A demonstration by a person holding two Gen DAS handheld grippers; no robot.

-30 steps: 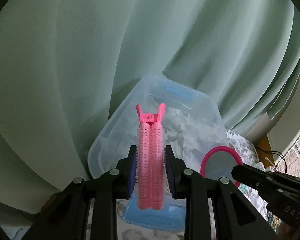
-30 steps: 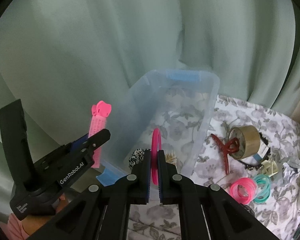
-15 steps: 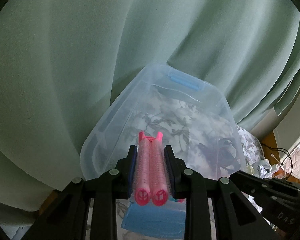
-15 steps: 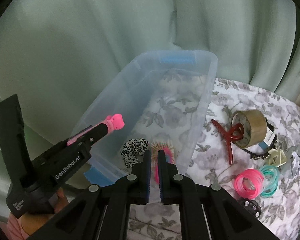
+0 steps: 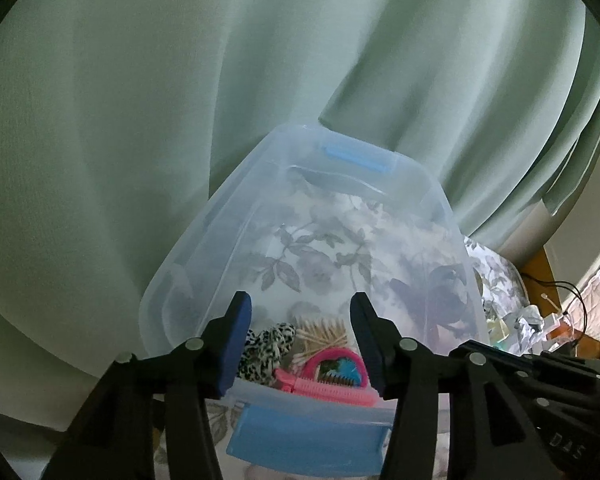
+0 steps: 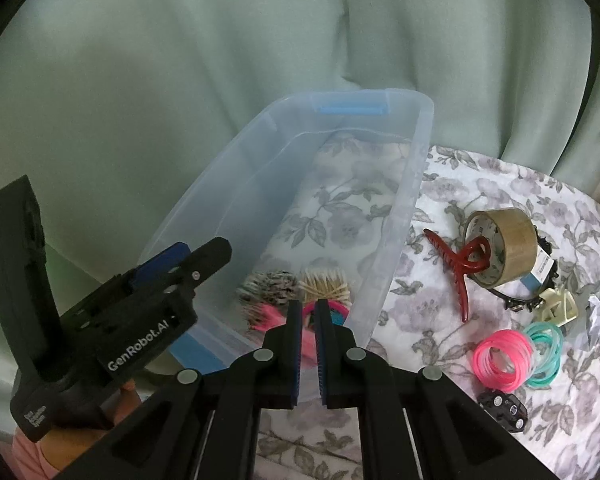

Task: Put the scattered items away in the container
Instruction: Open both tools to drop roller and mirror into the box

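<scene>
A clear plastic container (image 5: 428, 184) with blue latches stands on the floral cloth; it also shows in the right wrist view (image 6: 416, 152). Inside at its near end lie a pink roller clip (image 5: 324, 390), a pink round mirror (image 5: 336, 368), a leopard scrunchie (image 5: 268, 344) and wooden sticks (image 5: 320, 334). My left gripper (image 5: 300, 344) is open and empty above that end. My right gripper (image 6: 307, 312) is nearly shut with nothing between its fingers, just over the container's near rim.
On the cloth right of the container lie a red claw clip (image 6: 460, 264), a tape roll (image 6: 500, 244), pink bands (image 6: 500, 360), teal bands (image 6: 546, 352), a cream clip (image 6: 560, 304) and a small black object (image 6: 502, 404). A green curtain (image 6: 180, 60) hangs behind.
My left gripper opened and the pink roller clip dropped into the container. My right gripper let go of the pink mirror, which now lies in the container.
</scene>
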